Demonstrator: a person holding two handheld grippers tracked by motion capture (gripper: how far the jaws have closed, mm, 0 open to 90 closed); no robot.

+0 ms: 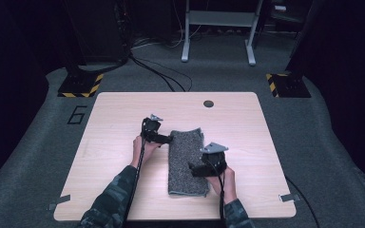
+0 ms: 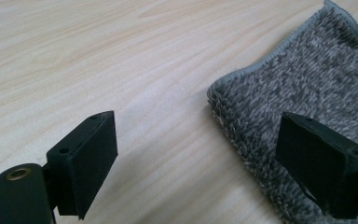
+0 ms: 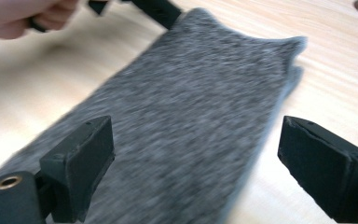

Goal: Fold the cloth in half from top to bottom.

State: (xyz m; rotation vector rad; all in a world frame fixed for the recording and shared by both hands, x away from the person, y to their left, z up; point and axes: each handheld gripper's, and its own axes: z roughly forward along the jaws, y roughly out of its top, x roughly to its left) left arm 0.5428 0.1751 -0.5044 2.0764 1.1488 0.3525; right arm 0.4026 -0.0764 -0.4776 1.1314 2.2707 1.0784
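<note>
Folded grey towel [image 3: 186, 135] blurred, near end cut off

One folded grey towel [image 1: 187, 161] lies at the table's [image 1: 123, 123] centre. Two black grippers flank it: the left gripper [image 1: 168, 138] at ten o'clock, the right gripper [image 1: 192, 168] at four. One dark round hole [image 1: 208, 103] sits at twelve. Two striped floor plates stand beyond.

a speckled grey towel [image 1: 187, 161] with a paler grey hem lies on the pale wood-grain table [image 1: 123, 114].
</note>
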